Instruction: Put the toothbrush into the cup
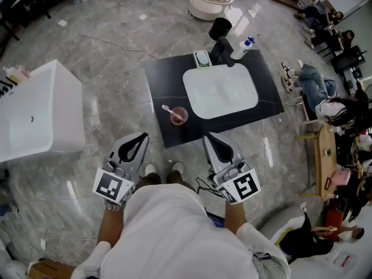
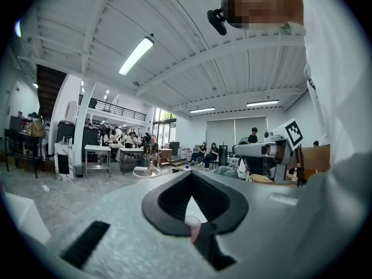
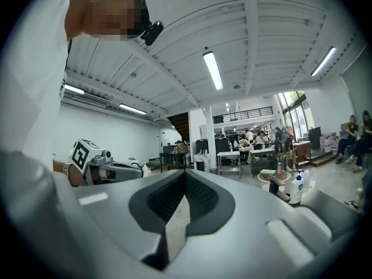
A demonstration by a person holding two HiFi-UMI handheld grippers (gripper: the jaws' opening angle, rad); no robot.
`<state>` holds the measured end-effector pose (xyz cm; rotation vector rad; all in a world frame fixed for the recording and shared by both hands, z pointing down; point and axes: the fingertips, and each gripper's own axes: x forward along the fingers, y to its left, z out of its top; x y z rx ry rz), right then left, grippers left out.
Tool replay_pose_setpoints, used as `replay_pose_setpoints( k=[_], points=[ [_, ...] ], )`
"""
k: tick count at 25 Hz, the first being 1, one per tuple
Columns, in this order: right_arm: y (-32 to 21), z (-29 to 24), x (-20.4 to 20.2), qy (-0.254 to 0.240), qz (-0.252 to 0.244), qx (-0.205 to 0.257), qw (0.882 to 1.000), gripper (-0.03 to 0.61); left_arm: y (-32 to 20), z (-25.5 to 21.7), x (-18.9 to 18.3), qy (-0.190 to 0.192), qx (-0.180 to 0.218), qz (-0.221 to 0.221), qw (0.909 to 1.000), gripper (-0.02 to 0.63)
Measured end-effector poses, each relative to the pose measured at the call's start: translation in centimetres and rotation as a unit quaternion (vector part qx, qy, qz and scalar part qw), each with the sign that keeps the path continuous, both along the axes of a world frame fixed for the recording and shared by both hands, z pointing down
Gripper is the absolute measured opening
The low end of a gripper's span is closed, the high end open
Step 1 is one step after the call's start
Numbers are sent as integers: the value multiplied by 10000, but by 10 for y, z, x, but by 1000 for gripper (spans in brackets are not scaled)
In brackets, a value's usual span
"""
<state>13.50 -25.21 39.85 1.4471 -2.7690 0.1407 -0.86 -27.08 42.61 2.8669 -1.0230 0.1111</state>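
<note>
Head view: a black tabletop (image 1: 160, 92) carries a white basin (image 1: 221, 92). The pink cup (image 1: 179, 116) stands on the tabletop near its front left corner, just beside the basin. The pink toothbrush (image 1: 167, 108) rests in the cup, leaning out over the rim toward the upper left. A black faucet (image 1: 220, 50), a soap bottle (image 1: 242, 49) and a small dish (image 1: 201, 58) sit along the far edge. The left hand-held gripper (image 1: 143, 136) and the right hand-held gripper (image 1: 208, 136) are held side by side in front of the person's body. Both are near the tabletop's front edge and apart from the cup. Left gripper view: the jaw tips meet and nothing is held between them. The cup shows blurred, low in the opening behind the tips, and the right hand-held gripper appears at the right. Right gripper view: the jaw tips are closed together and empty. The left hand-held gripper appears at the left, and the faucet and soap bottle at the right.
</note>
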Motion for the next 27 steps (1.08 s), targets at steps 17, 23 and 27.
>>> replay_pose_setpoints(
  k=[17,23,27],
  points=[
    [-5,1,-23,282,-137,45,9995,11,2,-2,-25,-49,12,-235,9997,2],
    [-3,9,-23,418,-111,-61,9990,11,2,-3,-23,-28,12,-213,9998,2],
    [-2,11,-21,419,-86,-95,9990,11,4,-2,-21,-19,-1,-184,9998,2]
  ],
)
